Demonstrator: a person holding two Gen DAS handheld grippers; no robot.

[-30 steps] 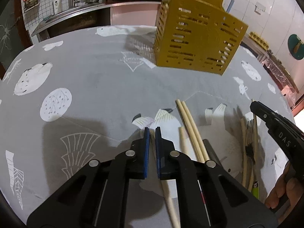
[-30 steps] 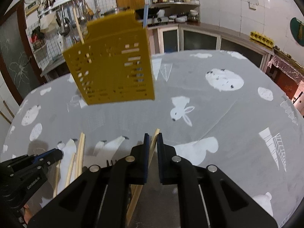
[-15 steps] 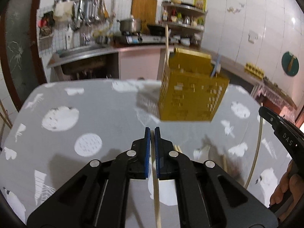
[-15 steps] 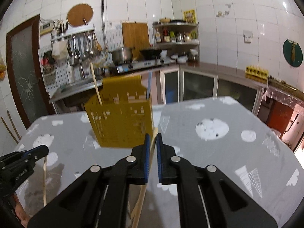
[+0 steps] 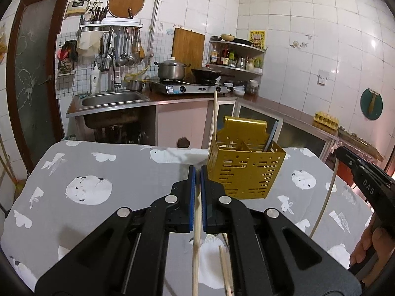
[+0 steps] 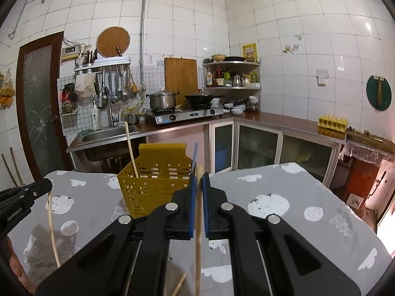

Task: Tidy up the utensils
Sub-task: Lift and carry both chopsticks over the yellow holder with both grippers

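My left gripper (image 5: 197,170) is shut on a pale wooden chopstick (image 5: 196,234) that hangs down between its blue pads, above the grey cloth. My right gripper (image 6: 199,177) is likewise shut on a second chopstick (image 6: 198,234), held well off the table. The yellow perforated utensil caddy (image 5: 244,172) (image 6: 153,187) stands on the table just beyond both grippers. It holds an upright chopstick (image 6: 130,148) and a blue handle (image 6: 195,155). Each gripper shows in the other's view, the right one (image 5: 358,170) and the left one (image 6: 37,190). Loose chopsticks (image 5: 224,266) lie below.
The table (image 5: 123,172) carries a grey cloth with white animal prints. Behind it run a counter with a sink (image 5: 111,98), a stove with a pot (image 5: 170,70) and a corner shelf. A person's hand (image 5: 370,246) grips the right tool.
Both grippers have risen and tipped up from the table, each carrying its chopstick off the cloth. The caddy now sits lower and smaller in both views.
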